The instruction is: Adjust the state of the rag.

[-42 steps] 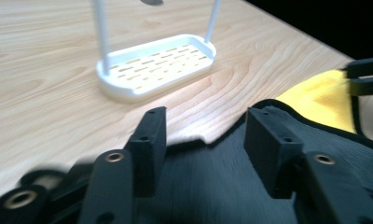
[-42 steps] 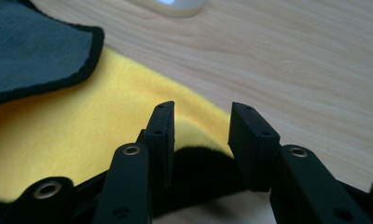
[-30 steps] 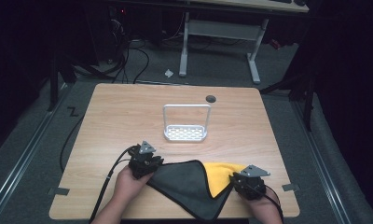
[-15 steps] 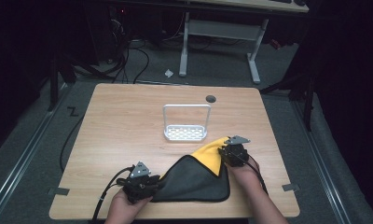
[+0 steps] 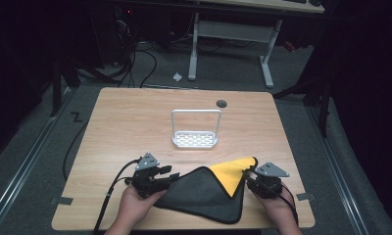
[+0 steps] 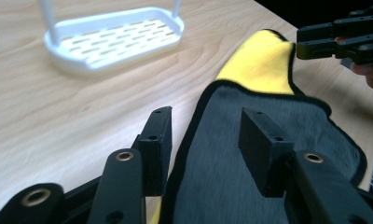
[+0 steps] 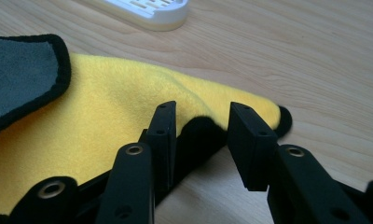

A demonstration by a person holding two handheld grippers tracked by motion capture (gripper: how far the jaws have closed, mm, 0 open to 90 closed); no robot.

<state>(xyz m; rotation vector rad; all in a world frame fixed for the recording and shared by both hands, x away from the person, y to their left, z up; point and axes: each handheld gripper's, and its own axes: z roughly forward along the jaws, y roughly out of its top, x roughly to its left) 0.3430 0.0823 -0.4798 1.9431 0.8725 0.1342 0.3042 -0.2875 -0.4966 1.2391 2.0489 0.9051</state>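
A dark grey cloth (image 5: pixel 199 193) with a black edge and a yellow underside (image 5: pixel 232 175) lies folded in a rough triangle at the table's front middle. My left gripper (image 5: pixel 173 176) is at the cloth's left corner. Its jaws are open, with the cloth's black edge (image 6: pixel 212 177) lying between them and my left gripper (image 6: pixel 205 149) just above it. My right gripper (image 5: pixel 248 176) is at the yellow flap's right tip. In the right gripper view my right gripper (image 7: pixel 201 135) is open, its jaws standing on either side of the flap's black-trimmed corner (image 7: pixel 198 128).
A white slotted rack (image 5: pixel 194 139) with a tall wire handle stands in the middle of the wooden table (image 5: pixel 130 122), just beyond the cloth. A round cable hole (image 5: pixel 221 103) sits near the far edge. Desk legs and cables are on the floor behind.
The right gripper carried the yellow corner forward and left, then drew back toward me and to the right. The left gripper drew back toward me, then shifted forward. The cloth now lies flatter.
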